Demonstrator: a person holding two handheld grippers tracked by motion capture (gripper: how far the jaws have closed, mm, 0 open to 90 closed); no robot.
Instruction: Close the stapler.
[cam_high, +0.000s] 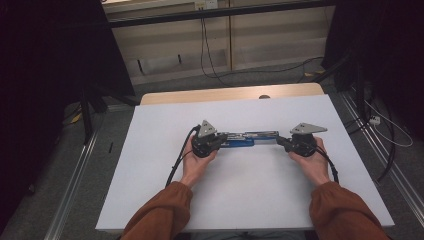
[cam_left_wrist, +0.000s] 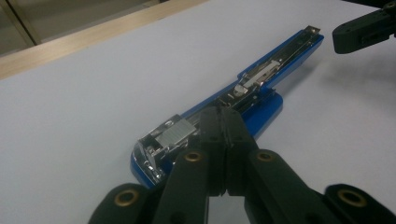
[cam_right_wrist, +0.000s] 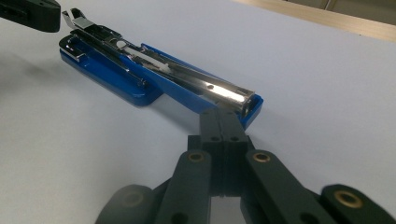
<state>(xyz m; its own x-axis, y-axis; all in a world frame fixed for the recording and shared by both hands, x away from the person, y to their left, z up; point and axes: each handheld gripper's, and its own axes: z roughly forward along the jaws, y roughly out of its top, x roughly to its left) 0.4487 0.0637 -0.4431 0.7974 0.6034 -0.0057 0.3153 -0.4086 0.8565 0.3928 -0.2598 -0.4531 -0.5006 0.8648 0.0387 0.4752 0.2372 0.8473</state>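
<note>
My blue plastic stapler with a chrome metal magazine (cam_high: 248, 138) lies flat near the middle of the white sheet-covered table top (cam_high: 250, 195), long axis running left to right between my two hands. Its blue base plate sits on the sheet; the upper arm looks opened up, so the chrome magazine channel and spring parts are exposed from above.

My left gripper (cam_left_wrist: 225, 122): both black jaws are pressed together, no gap between the tips. The tips rest at the stapler's hinged end, over the metal parts just beside the small ribbed steel block (cam_left_wrist: 176, 133). I cannot tell whether any part is pinched between the pads; they appear to meet each other.

My right gripper (cam_right_wrist: 225, 122): jaws likewise closed flat against one another, tips touching the opposite end of the stapler, right at the blue lip under the polished rounded end of the magazine (cam_right_wrist: 238, 99). Nothing visibly caught between the pads.

In the high view each gripper (cam_high: 222, 138) (cam_high: 281, 141) points inward at the stapler, one at each end, grey three-cornered plates uppermost.

Writing: no brand, label or lettering is readable on the stapler or the grippers.

A light wooden table edge (cam_high: 230, 93) lies beyond the stapler, past the far edge of the sheet.
</note>
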